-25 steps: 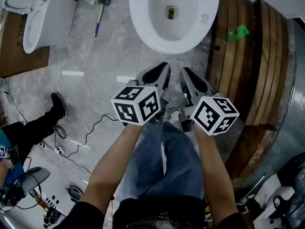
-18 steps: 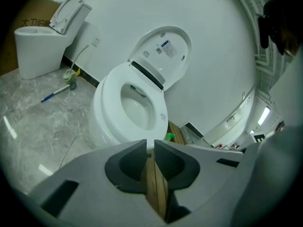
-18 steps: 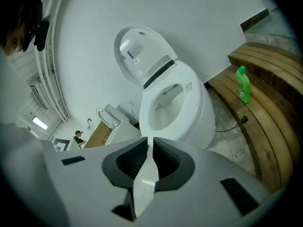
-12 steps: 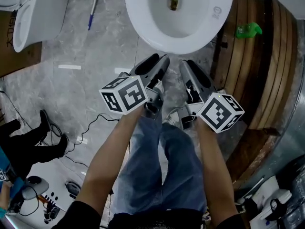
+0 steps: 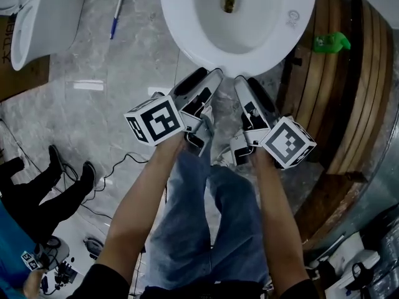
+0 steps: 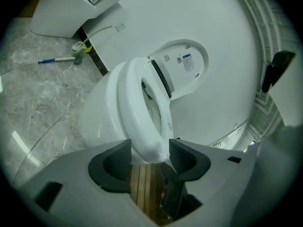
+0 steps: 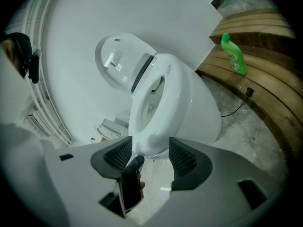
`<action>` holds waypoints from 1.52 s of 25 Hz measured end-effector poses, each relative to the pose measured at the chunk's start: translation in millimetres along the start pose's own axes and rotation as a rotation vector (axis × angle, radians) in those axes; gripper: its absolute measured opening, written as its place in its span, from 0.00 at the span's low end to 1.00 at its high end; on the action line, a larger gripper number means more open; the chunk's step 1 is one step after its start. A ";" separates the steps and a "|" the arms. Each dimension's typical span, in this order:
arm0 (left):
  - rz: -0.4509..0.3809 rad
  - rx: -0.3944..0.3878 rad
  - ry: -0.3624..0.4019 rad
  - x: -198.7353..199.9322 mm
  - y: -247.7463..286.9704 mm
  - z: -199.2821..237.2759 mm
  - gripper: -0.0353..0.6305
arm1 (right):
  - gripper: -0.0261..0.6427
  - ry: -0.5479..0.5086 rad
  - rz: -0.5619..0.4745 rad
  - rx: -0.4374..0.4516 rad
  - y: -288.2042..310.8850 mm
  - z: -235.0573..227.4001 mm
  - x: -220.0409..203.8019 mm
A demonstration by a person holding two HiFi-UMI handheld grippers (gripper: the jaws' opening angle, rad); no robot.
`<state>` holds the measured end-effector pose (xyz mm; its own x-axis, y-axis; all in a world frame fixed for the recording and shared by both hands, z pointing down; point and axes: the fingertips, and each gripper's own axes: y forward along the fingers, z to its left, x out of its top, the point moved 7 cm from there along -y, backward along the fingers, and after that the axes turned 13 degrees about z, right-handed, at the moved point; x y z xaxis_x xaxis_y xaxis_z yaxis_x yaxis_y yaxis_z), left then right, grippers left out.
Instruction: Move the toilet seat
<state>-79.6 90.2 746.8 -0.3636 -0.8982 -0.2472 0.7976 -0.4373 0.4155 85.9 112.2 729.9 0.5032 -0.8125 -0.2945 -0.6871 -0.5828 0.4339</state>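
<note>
**Both grippers opening at the front lip of the seat**

The white, glossy oval toilet seat [image 5: 182,37] is lying straight ahead of both tools. It looks to be resting flat on the bowl, with the rounded white lid [image 6: 185,72] standing raised behind it. Its long axis is running away from the person, in line with the grippers, so the hinge is sitting at the far end and the free front lip at the near end.

The left gripper [image 5: 210,73] and right gripper [image 5: 247,81] are pointing side by side at that lip, neither clearly nearer. Their jaws have just been opening and are standing wide. The curved lip is showing in each gap at the tips, but the dark ribbed pads [image 7: 182,157] are not pressing on it.

The seat's smooth, hard surface is looking slippery. Grey marbled floor tiles [image 5: 124,73] are lying below.
</note>
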 end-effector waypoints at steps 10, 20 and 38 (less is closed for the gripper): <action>0.003 -0.051 -0.087 7.4 10.5 6.8 0.41 | 0.39 0.148 -0.011 -0.016 15.0 -15.0 4.2; 0.028 -0.065 -0.144 8.1 3.7 5.4 0.30 | 0.30 0.257 -0.008 -0.050 2.9 -20.5 4.0; 0.021 -0.141 -0.202 34.0 -43.6 -83.6 0.28 | 0.24 0.442 -0.062 0.049 -45.1 68.0 29.6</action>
<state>-86.5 82.6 647.1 -0.4242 -0.9040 -0.0537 0.8599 -0.4207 0.2893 96.1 113.4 643.7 0.7127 -0.6971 0.0779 -0.6670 -0.6390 0.3831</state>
